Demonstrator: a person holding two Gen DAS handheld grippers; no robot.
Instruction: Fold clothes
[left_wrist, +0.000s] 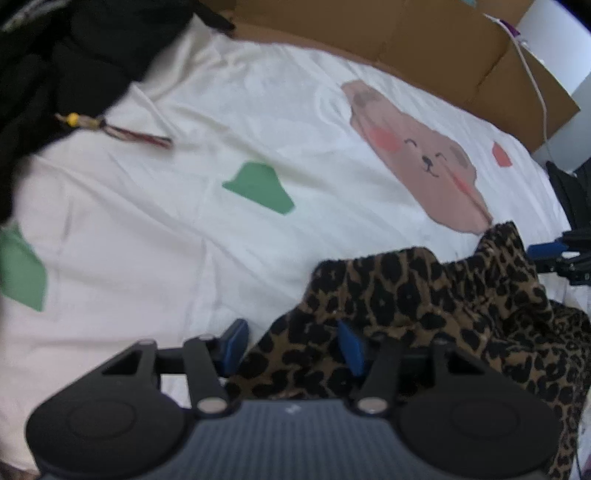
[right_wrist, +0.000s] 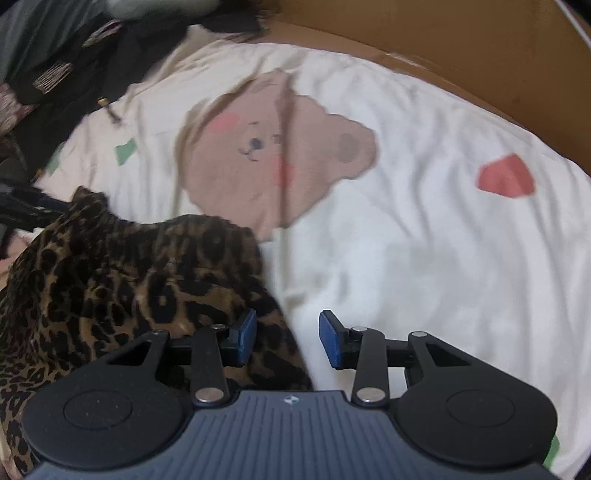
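A leopard-print garment (left_wrist: 424, 306) lies bunched on a white bed sheet (left_wrist: 166, 221) with a bear print. In the left wrist view my left gripper (left_wrist: 291, 345) is open, its blue fingers wide apart, with a fold of the garment lying between them. In the right wrist view the same garment (right_wrist: 110, 277) is heaped at the left. My right gripper (right_wrist: 288, 338) is open at the garment's right edge; the left finger is over the cloth, the right finger over bare sheet (right_wrist: 424, 258). The right gripper also shows at the right edge of the left wrist view (left_wrist: 554, 258).
A pile of black clothes (left_wrist: 66, 62) with a tassel cord (left_wrist: 122, 131) lies at the sheet's far left. Brown cardboard (left_wrist: 424, 40) stands along the far side of the bed, with a white cable (left_wrist: 535, 81) over it. Dark clothes (right_wrist: 66, 70) also sit at the upper left of the right wrist view.
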